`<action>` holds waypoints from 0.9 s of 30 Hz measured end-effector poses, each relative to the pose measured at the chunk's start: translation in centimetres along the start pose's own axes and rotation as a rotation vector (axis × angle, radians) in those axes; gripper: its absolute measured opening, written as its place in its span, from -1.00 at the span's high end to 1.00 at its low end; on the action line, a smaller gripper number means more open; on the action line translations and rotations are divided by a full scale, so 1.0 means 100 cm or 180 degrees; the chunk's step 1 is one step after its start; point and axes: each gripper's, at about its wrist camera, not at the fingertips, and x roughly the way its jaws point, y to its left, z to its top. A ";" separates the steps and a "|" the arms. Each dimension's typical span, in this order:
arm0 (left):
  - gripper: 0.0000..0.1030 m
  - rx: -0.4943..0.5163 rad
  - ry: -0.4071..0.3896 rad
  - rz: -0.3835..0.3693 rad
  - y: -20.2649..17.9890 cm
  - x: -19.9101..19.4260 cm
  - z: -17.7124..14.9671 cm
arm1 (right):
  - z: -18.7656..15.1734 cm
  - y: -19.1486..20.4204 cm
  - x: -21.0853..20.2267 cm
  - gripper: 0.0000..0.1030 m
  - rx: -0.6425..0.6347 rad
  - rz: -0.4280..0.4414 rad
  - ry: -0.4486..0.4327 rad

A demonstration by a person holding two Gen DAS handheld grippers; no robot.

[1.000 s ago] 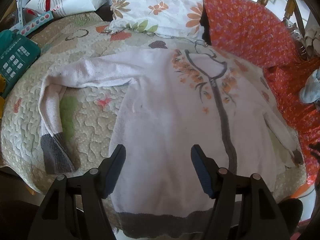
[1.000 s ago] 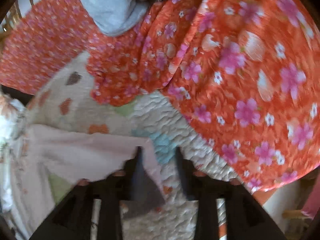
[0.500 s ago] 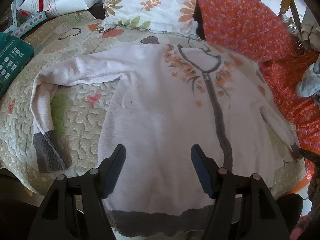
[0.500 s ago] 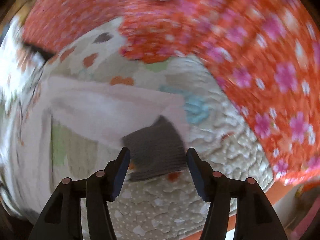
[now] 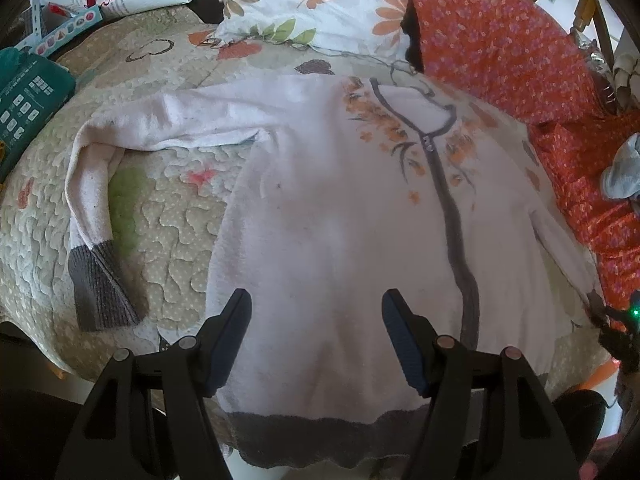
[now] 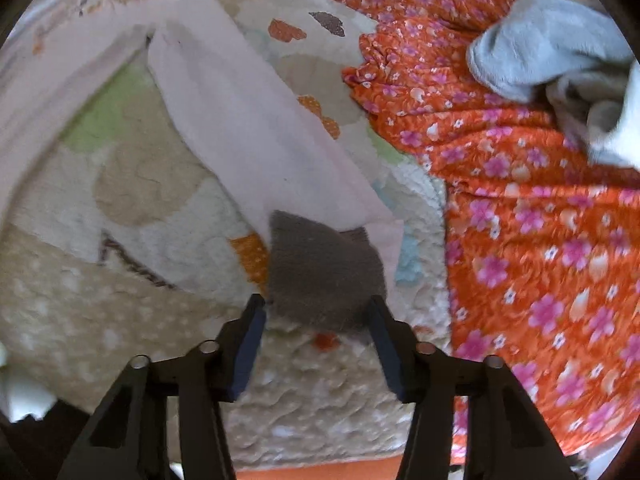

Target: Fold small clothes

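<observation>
1. Spread flat and face up on the quilted bedspread: a pale pink zip-front sweater with grey hem, grey cuffs and orange leaf print by the collar.
2. Hovering over the lower body of the sweater, just short of the hem: left gripper, jaws wide apart, nothing between them, no pad on cloth. Same stance and same spot as a second ago.
3. Off to the left of that gripper: the other sleeve, bent at the elbow, grey cuff pointing back toward the near edge of the bed.
4. Changed most: right gripper. A second ago tilted and high over the sleeve end; now levelled out and much lower, with the grey cuff of the right sleeve directly ahead and reaching in between the fingertips.
5. Jaws closing at this moment, cuff edge between them, pads not yet seen pressing on the knit. Released for now, about to clench.
6. Beyond and to the right of that gripper: orange flowered cloth with a grey-blue garment lying on it, clear of the cuff.
7. Meaning for the task: no fold made yet; likely the first sleeve grab, ahead of carrying the cuff across the sweater's front.
8. Risk, judged from the shallow overlap: catching only the cuff's edge, or pinching the bedspread along with it.
</observation>
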 end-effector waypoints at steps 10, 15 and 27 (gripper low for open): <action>-0.29 0.0007 -0.0028 0.0012 0.000 -0.003 0.015 | -0.011 -0.076 -0.012 0.94 0.1615 0.0288 -0.0371; -0.29 0.0030 -0.0168 0.0059 0.010 -0.008 0.041 | -0.045 -0.165 -0.022 0.94 0.2967 0.0267 -0.0488; -0.33 -0.0223 -0.0586 0.0067 0.077 -0.007 0.127 | 0.091 -0.064 -0.101 0.93 0.2767 0.1452 -0.1072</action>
